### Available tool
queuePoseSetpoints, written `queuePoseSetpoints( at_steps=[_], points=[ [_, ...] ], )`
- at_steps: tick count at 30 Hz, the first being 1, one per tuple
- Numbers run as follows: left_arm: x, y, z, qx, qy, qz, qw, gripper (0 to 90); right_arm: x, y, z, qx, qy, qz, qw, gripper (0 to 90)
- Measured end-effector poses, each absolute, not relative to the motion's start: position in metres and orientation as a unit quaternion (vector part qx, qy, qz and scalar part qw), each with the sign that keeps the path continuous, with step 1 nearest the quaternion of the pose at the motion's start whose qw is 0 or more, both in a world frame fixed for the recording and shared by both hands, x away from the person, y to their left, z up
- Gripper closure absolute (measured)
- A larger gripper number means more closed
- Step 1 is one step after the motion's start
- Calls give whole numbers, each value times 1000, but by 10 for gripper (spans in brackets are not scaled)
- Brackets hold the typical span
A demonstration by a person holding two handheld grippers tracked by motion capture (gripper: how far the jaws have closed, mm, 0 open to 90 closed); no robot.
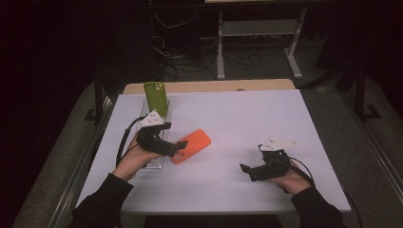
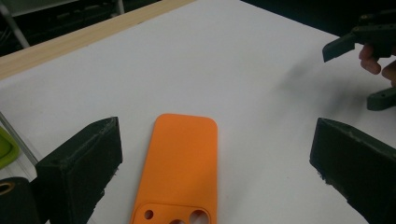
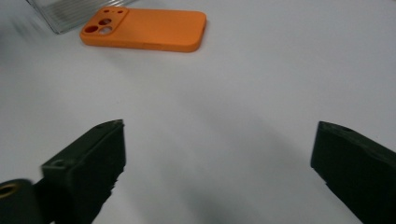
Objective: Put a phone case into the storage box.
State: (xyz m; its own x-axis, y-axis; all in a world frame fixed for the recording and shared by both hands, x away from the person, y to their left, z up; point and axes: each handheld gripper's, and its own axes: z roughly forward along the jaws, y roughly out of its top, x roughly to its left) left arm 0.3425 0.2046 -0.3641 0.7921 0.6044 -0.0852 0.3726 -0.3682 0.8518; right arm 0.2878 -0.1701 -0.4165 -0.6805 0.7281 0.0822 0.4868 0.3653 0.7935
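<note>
Reaching step: left claw [image 2: 215, 154] wide open, empty, straddling orange phone case [image 2: 180, 168] flat on table [image 1: 247, 118]. Right claw [image 3: 217, 172] open, empty, well apart. Next calls for lowering and closing on case edges.

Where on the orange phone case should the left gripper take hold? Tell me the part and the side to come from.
Grip the orange phone case across its two long edges, near the middle, clear of the camera cutouts. It lies flat on the white table, so coming down from above seems best. The left gripper is already open, with one jaw on each side of the case and the case's length running between them.
</note>
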Motion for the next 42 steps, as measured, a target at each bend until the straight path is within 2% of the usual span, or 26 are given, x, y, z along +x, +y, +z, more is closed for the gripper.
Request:
queuePoseSetpoints(
  at_steps=[6, 12, 16, 26, 42],
  points=[
    [342, 211, -367, 815, 304, 114, 480, 19, 307, -160, -405, 370, 821, 422, 109, 144],
    [347, 214, -368, 815, 308, 113, 478, 20, 334, -136, -401, 361, 824, 425, 97, 402],
    [347, 214, -369, 816, 306, 115, 476, 20, 355, -114, -398, 350, 827, 427, 106, 574],
    [351, 219, -371, 811, 317, 116, 477, 44, 400, -59, -391, 334, 850, 393, 105, 872],
    [350, 224, -369, 812, 320, 123, 473, 49, 461, -7, -418, 344, 869, 347, 73, 884]
  ],
)
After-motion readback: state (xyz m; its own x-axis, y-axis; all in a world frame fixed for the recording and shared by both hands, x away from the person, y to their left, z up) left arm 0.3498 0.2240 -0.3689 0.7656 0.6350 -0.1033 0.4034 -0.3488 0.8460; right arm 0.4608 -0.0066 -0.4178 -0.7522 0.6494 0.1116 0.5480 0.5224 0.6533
